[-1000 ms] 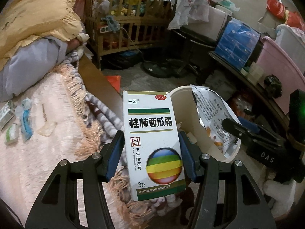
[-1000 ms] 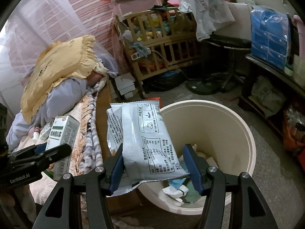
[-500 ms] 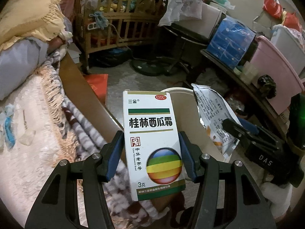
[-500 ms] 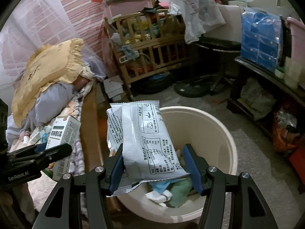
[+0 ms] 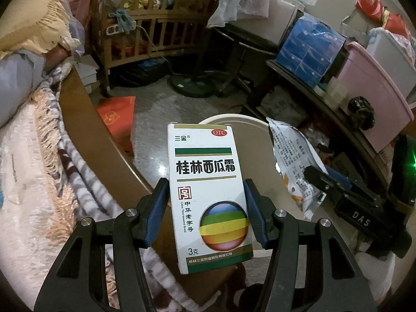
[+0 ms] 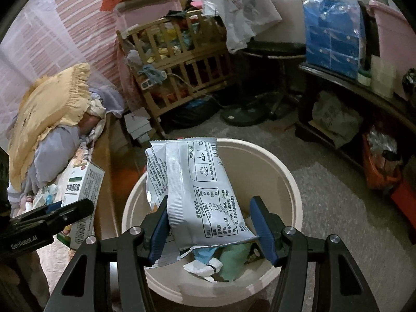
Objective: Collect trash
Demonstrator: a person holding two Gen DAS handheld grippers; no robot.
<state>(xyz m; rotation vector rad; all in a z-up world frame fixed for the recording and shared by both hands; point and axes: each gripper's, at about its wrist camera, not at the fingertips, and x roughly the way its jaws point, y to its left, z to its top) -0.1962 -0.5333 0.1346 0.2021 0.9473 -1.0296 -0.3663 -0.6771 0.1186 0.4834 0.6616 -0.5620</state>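
My left gripper [image 5: 206, 213] is shut on a white medicine box [image 5: 208, 189] with green stripes and a rainbow ball, held upright over the bed's wooden edge, next to the cream trash bin [image 5: 249, 121]. My right gripper [image 6: 210, 225] is shut on a silver-white snack packet [image 6: 197, 184] and holds it over the open trash bin [image 6: 283, 182], which has crumpled paper and wrappers inside. The box also shows in the right wrist view [image 6: 80, 189], left of the bin. The packet also shows in the left wrist view [image 5: 293, 161].
The bed with a fringed blanket [image 5: 46, 161] and a yellow pillow [image 6: 49, 109] lies to the left. A wooden crib [image 6: 182, 65], a fan base [image 5: 192, 87] and a dark shelf with a pink tub [image 5: 374, 98] ring the floor. A red bag [image 5: 117, 111] lies by the bed.
Both grippers have moved away from the bed toward the bin, each still holding its item. The packet now hangs further over the bin's opening.
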